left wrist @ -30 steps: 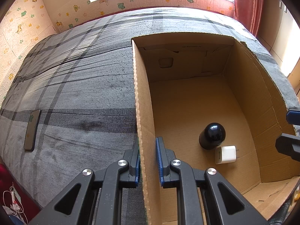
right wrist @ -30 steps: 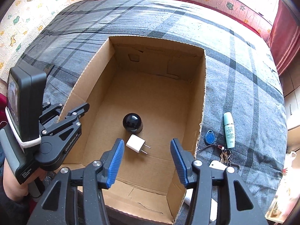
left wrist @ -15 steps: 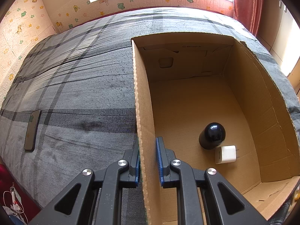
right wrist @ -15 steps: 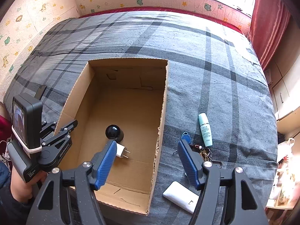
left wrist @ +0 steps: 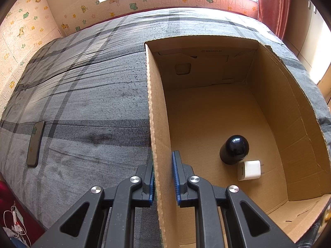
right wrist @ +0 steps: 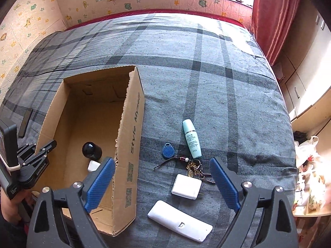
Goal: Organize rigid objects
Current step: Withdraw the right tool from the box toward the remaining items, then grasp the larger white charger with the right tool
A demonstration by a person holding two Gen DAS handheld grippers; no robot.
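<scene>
An open cardboard box (left wrist: 157, 107) lies on the grey plaid bed. My left gripper (left wrist: 162, 159) is shut on its left wall near the front corner. Inside are a black round-topped object (left wrist: 234, 148) and a white charger plug (left wrist: 249, 169). In the right wrist view the box (right wrist: 134, 124) is at left, and my right gripper (right wrist: 161, 162) hangs over loose items to its right. Its jaws are opening wide and nothing is gripped. Below lie a blue key fob (right wrist: 168, 150), a key bunch (right wrist: 194, 168), a pale green bottle (right wrist: 192, 138), a white square case (right wrist: 186, 186) and a long white device (right wrist: 180, 220).
A dark phone (left wrist: 35, 143) lies flat on the bed left of the box. The bed's right edge drops toward wooden cupboards (right wrist: 306, 86) and plastic bags (right wrist: 310, 165). A red curtain (right wrist: 273, 16) hangs at the back right. A person's hand (right wrist: 10, 204) holds the left gripper.
The right gripper has swung from above the box interior to the bed on its right, and its jaws have spread much wider. The left gripper and box have not moved.
</scene>
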